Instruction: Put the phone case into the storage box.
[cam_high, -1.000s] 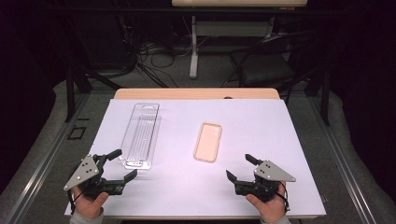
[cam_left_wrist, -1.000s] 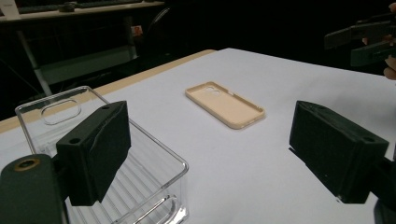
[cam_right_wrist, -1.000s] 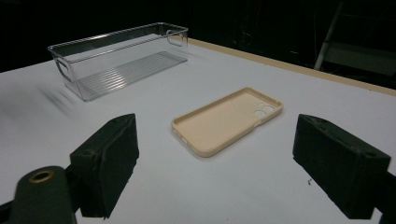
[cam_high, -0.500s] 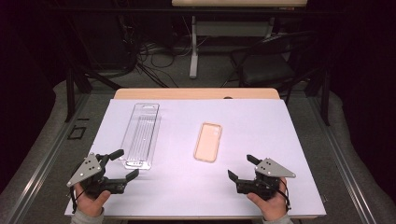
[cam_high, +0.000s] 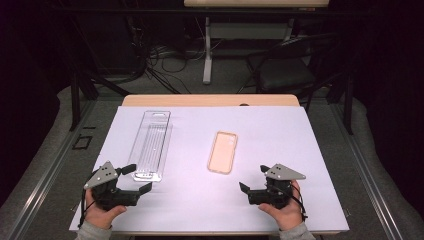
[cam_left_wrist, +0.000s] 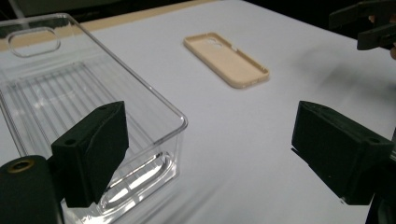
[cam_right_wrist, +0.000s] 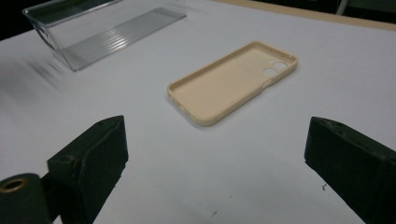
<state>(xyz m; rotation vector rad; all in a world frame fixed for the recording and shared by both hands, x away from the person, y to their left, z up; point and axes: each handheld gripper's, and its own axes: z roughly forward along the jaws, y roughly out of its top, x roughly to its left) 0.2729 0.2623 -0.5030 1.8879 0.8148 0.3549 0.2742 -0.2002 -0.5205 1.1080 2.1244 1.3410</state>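
A beige phone case (cam_high: 223, 151) lies hollow side up in the middle of the white table (cam_high: 280, 130). A clear plastic tray (cam_high: 151, 145) lies left of it, lengthwise. My left gripper (cam_high: 139, 177) is open at the tray's near end, with one jaw beside the tray's corner (cam_left_wrist: 180, 123) and nothing between the jaws. My right gripper (cam_high: 252, 177) is open near the front edge, a short way from the case (cam_right_wrist: 233, 81). Its jaws have just been opening with nothing between them. The left gripper view has the case (cam_left_wrist: 226, 59) farther off and the right gripper (cam_left_wrist: 369, 23) at the top right.
The white sheet covers a wooden tabletop whose far edge (cam_high: 210, 100) shows. Beyond it on the dark floor are a table leg (cam_high: 206, 55), cables and a chair (cam_high: 285, 70). Open table surface lies between the two grippers and right of the case.
The right gripper's jaws look slightly wider apart. Both hands stay almost in place. The tray and the case have not moved.
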